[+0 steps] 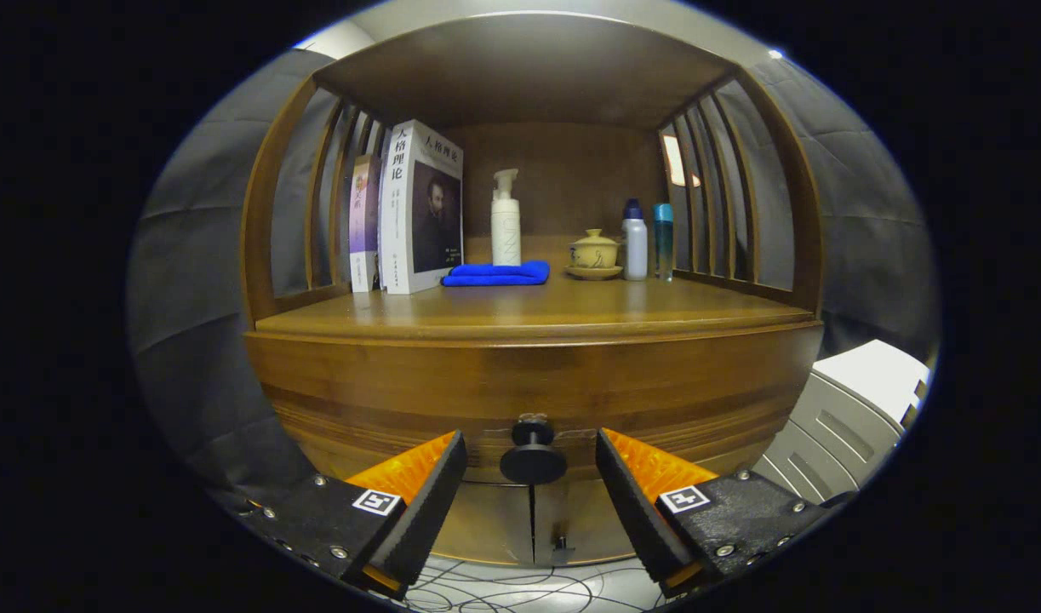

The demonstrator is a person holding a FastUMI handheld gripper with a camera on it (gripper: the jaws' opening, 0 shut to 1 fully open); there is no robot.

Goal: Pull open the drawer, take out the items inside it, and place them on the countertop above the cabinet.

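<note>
At lower centre of the frame, the gripper [531,477] is spreading its fingers wide either side of the black drawer knob [533,460], untouched, lining up to clamp it and pull the closed drawer [384,383] below the countertop [571,311].

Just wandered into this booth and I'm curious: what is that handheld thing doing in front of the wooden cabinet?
A person is holding a two-finger gripper up to the wooden cabinet. Its fingers are open, one on each side of the round drawer knob, not yet pressing on it. The drawer looks closed. On the countertop sit books, a blue cloth, a pump bottle and a lidded cup.
</note>
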